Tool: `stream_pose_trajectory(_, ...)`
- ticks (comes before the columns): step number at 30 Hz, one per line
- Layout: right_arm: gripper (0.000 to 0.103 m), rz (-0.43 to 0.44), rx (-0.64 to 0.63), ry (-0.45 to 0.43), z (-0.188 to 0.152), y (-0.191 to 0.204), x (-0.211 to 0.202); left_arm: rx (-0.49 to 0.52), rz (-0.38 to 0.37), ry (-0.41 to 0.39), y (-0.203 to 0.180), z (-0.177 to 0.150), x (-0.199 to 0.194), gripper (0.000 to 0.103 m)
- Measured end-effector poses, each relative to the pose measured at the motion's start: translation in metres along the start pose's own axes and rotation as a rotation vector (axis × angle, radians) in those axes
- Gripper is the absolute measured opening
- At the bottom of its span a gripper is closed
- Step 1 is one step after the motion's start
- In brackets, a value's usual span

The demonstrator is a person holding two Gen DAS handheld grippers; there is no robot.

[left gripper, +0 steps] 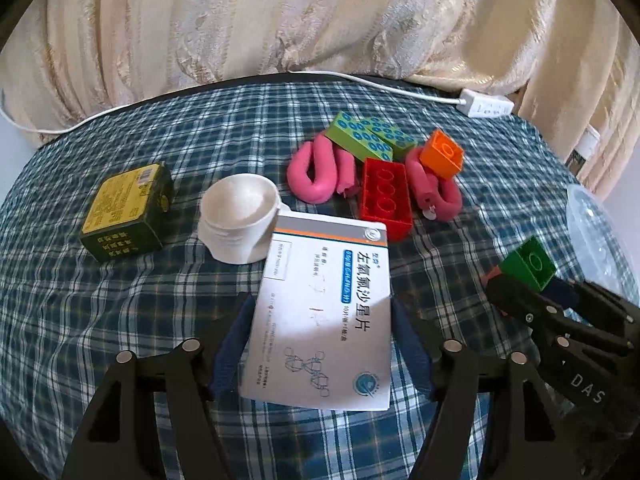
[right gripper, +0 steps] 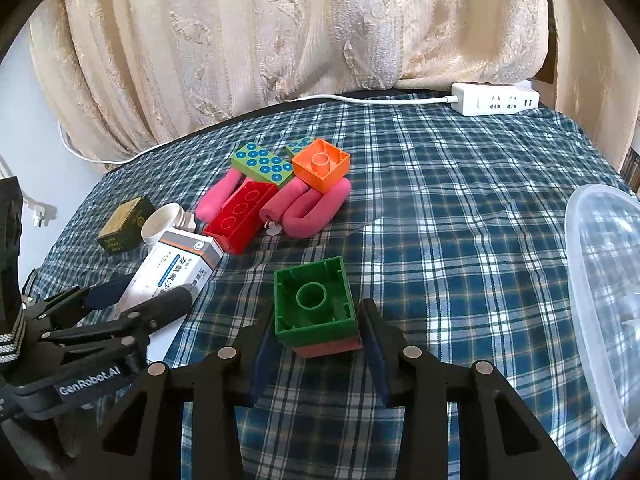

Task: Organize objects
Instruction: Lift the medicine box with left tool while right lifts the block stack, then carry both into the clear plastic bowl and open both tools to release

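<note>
A white medicine box point(left gripper: 324, 312) sits between the fingers of my left gripper point(left gripper: 320, 300), which is shut on its long sides; the box's far corner overlaps a white jar point(left gripper: 236, 216). My right gripper point(right gripper: 316, 320) is shut on an upside-down green brick point(right gripper: 314, 300) stacked on a red one point(right gripper: 326, 349). The left wrist view shows that pair at the right, the green brick point(left gripper: 528, 264) in the right gripper point(left gripper: 532, 288). Farther back lies a pile: a red brick point(right gripper: 240, 216), an orange brick point(right gripper: 320, 164), green dotted bricks point(right gripper: 262, 166) and pink foam rollers point(right gripper: 316, 212).
A dark green carton point(left gripper: 128, 212) stands left of the jar. A clear plastic tub point(right gripper: 600, 304) sits at the right edge of the checked tablecloth point(right gripper: 440, 200). A white power strip point(right gripper: 496, 100) and its cable run along the back, before cream curtains.
</note>
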State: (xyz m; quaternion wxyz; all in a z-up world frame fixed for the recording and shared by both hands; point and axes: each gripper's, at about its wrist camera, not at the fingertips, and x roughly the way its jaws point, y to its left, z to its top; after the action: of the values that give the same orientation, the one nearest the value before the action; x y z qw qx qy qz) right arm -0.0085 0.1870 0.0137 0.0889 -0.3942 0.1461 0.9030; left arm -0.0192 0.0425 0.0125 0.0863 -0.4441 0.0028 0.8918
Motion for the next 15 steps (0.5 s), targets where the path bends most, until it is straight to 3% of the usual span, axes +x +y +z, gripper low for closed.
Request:
stream_pose_trajectory(5,0.036,0.001,-0.012,-0.011,-0.002,0.003,-0.003,0.006,0.01,-0.021,-0.002,-0.001,-0.006,0.066)
stream_pose_trajectory(15,0.036,0.022,0.037,-0.082,-0.003,-0.012,-0.038,0.053,0.002,-0.082,-0.026,0.005,-0.038,0.066)
